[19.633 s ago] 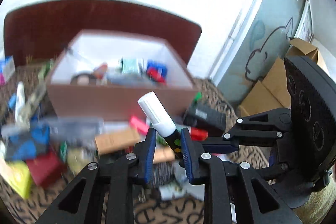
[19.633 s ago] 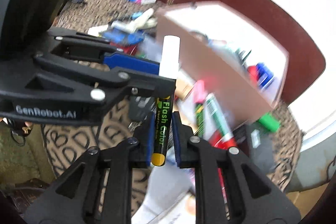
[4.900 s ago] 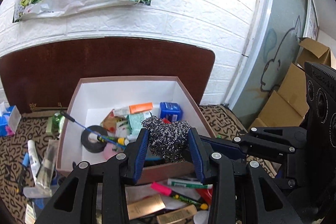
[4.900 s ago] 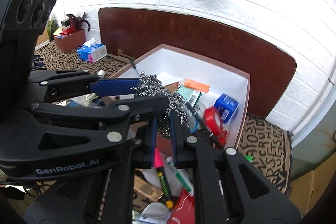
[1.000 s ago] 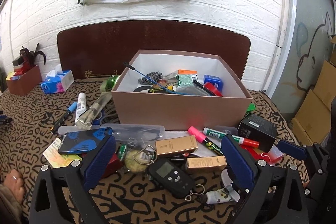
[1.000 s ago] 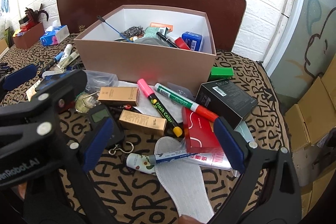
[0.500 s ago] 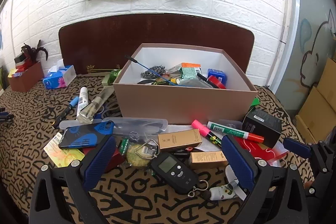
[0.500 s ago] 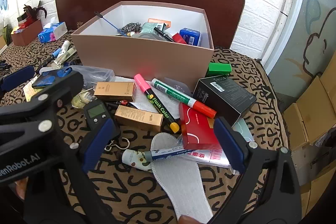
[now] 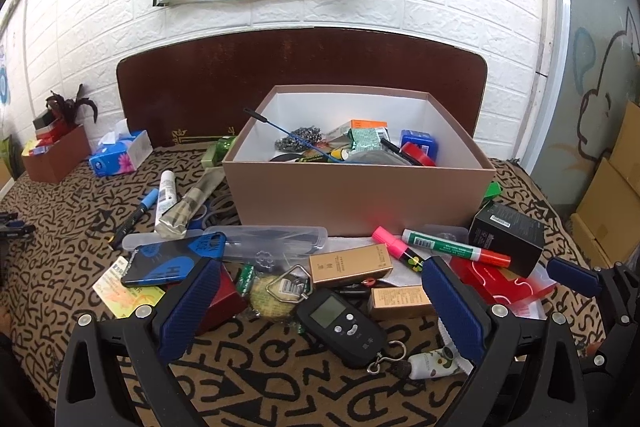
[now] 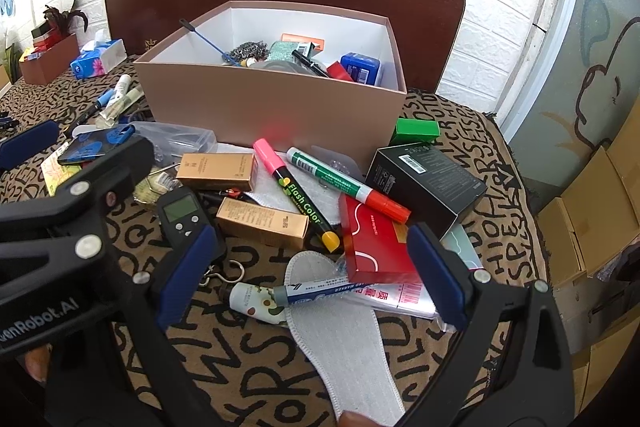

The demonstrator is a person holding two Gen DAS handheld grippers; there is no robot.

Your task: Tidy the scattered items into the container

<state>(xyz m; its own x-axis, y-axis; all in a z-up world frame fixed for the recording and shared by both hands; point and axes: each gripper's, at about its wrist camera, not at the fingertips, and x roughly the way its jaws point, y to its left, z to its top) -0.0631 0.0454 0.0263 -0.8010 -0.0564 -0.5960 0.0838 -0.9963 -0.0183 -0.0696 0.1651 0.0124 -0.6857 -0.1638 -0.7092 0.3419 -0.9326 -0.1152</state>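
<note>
Left gripper [image 9: 322, 311] and right gripper [image 10: 310, 275] are both hanging wide open, gripping nothing, above the clutter. Tan open-top cardboard box [image 9: 360, 195] is sitting behind it, part-filled; black digital hanging scale [image 9: 342, 327] is lying between the left jaws.

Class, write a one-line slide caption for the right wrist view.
Open right gripper hovers over scattered markers and boxes before the half-filled box.

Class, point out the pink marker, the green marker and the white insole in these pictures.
pink marker [image 10: 294, 193], right wrist view, mid-barrel
green marker [image 10: 340, 181], right wrist view, green barrel
white insole [image 10: 340, 327], right wrist view, middle of its top
</note>
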